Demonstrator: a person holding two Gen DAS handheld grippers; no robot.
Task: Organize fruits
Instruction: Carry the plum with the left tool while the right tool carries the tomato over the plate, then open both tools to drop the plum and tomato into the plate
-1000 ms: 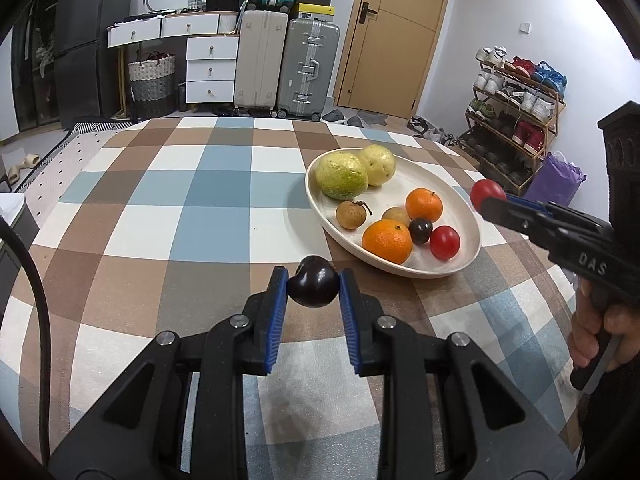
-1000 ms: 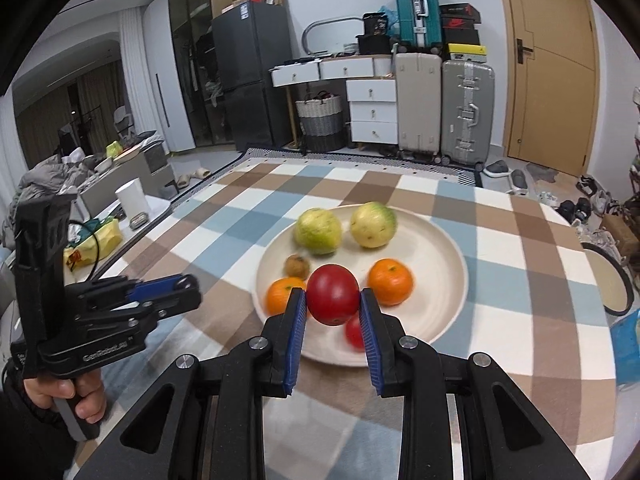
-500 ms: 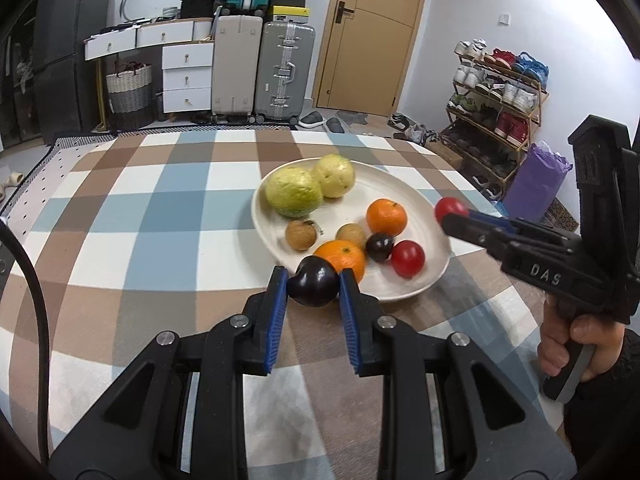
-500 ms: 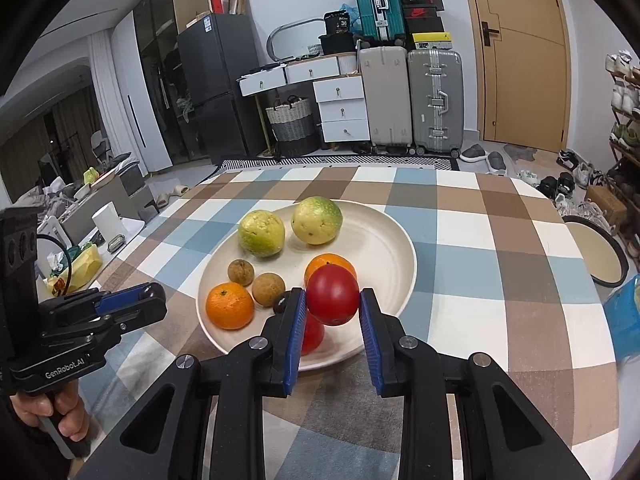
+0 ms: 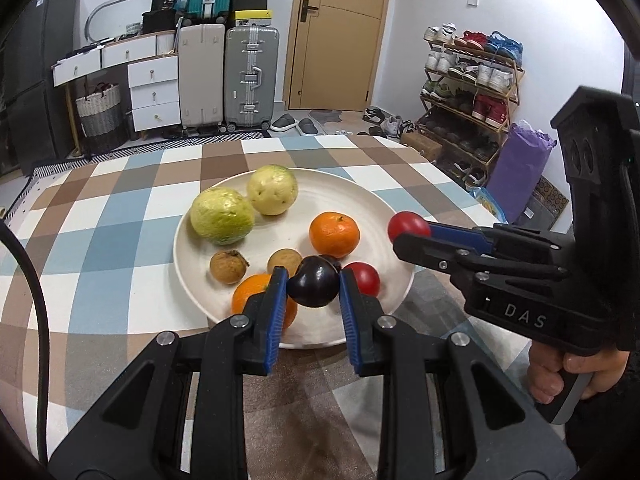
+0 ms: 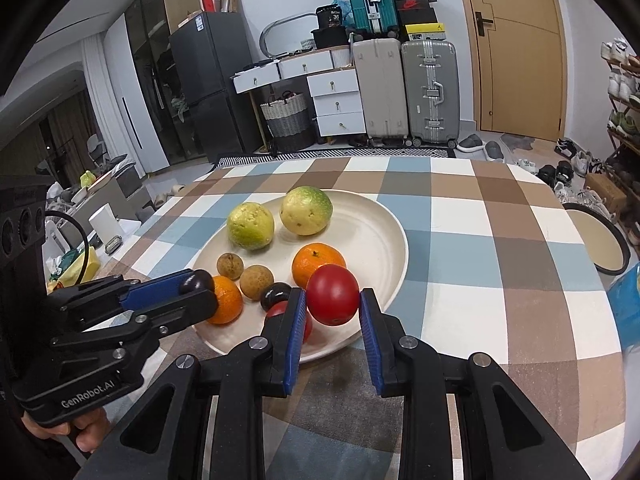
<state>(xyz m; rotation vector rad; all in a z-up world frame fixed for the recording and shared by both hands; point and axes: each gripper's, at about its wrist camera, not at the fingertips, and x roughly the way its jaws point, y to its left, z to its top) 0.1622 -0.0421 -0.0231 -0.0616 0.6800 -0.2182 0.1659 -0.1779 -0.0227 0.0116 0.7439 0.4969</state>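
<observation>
A cream plate [image 5: 360, 200] on the checked tablecloth holds two green guavas [image 5: 222, 216], two oranges [image 5: 334, 234], two brown longans [image 5: 229, 266], a dark plum and a red tomato [image 5: 365, 278]. My left gripper [image 5: 313, 286] is shut on a dark purple plum [image 5: 314, 286] above the plate's near rim. My right gripper [image 6: 333, 300] is shut on a red tomato [image 6: 333, 300] above the plate's near right rim [image 6: 394, 240]. The right gripper shows in the left wrist view [image 5: 410, 228], the left gripper in the right wrist view [image 6: 196, 282].
The table edge curves round at the far side. Suitcases [image 5: 250, 76], drawers and a basket stand beyond it, a shoe rack [image 5: 468, 92] at the right. A round tray [image 6: 598, 240] lies off the table's right edge.
Both grippers have moved forward toward the plate with their fruit held. The plum and the tomato now hang over the plate's near rim.
</observation>
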